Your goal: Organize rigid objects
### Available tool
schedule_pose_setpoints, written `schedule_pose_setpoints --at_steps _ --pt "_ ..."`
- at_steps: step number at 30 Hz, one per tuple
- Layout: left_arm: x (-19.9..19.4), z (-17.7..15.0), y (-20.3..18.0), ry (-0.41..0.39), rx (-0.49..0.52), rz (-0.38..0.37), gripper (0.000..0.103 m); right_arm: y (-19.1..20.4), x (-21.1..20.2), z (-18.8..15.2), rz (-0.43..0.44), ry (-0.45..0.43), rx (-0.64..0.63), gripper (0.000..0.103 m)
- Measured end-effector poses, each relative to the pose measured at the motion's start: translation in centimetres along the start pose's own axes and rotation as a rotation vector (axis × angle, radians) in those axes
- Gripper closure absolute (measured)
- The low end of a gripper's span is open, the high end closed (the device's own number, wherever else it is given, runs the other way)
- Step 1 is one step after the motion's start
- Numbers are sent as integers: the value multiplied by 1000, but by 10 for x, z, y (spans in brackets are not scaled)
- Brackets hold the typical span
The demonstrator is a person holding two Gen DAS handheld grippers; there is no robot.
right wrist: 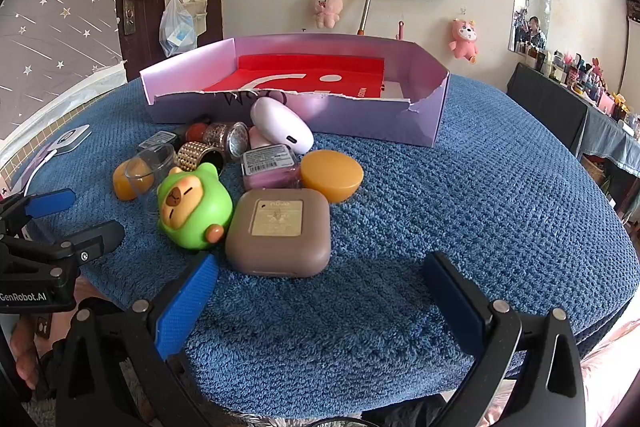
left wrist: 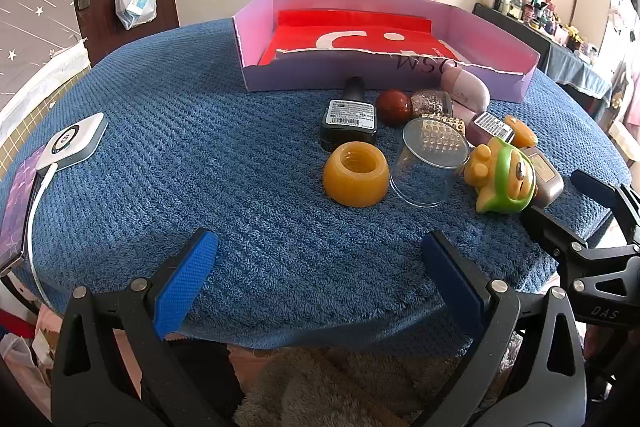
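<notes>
Both grippers, left gripper and right gripper, stood wide and empty over the near edge of the bench, pitched down toward the blue towel. Items listed, all loose in one cluster just before the lilac box, none yet inside it: brown square case, nearest my right gripper; green capybara figure touching its left side; amber round lid; white oval case against the box wall; pink labelled case. Step judged: opening approach, nothing picked. Next move, as I judged it, called for closing on the brown case and carrying it over the torn front wall. Left view alone showed the amber ring cap, clear cup and black bottle plainly, plus a phone charger well apart at left.
</notes>
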State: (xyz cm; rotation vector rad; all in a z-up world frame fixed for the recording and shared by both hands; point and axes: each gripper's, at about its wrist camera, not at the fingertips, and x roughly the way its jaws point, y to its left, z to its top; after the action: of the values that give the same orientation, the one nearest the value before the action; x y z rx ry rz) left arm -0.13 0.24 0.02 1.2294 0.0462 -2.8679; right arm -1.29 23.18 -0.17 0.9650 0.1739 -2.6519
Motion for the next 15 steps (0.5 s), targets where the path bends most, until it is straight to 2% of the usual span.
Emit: schedule_pose_setpoints --at_steps 15 --pt "0 0 0 0 1 0 0 1 0 0 -1 0 -1 0"
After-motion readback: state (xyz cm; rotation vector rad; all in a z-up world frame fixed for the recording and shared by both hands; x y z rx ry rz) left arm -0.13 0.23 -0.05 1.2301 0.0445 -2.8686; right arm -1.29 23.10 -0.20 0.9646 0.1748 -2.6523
